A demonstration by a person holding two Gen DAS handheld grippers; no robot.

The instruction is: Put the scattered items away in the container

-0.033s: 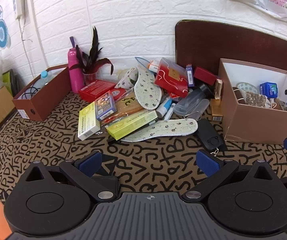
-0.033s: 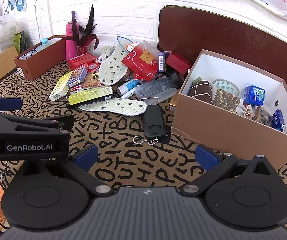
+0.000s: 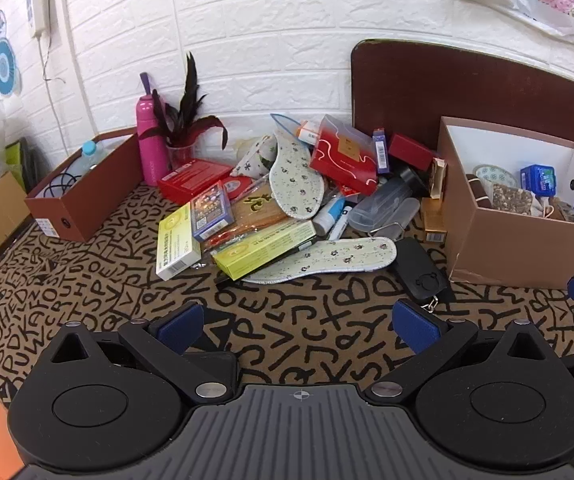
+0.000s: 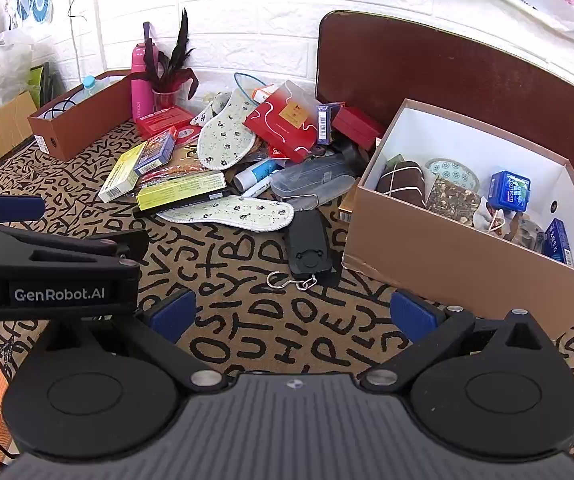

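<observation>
A pile of scattered items lies mid-table: two floral insoles [image 3: 327, 258] [image 3: 295, 184], a yellow-green box [image 3: 263, 248], a white and yellow box [image 3: 177, 244], a red packet [image 3: 343, 160], a clear case [image 3: 383, 208] and a black hand scale [image 4: 309, 246] with a metal hook. To the right stands the brown container box [image 4: 427, 248], white inside, holding several small items. My left gripper [image 3: 298, 328] hovers open above the cloth in front of the pile, nothing between its fingers. My right gripper [image 4: 292, 314] is open too, just short of the scale and the container's near corner.
An open brown shoebox [image 3: 83, 204] with a bottle and cable sits at the left. Beside it are a pink flask [image 3: 151, 140] and a dark-leaved plant [image 3: 183, 128]. A dark brown board [image 3: 447, 92] leans on the brick wall. Letter-patterned cloth [image 3: 307, 344] covers the table.
</observation>
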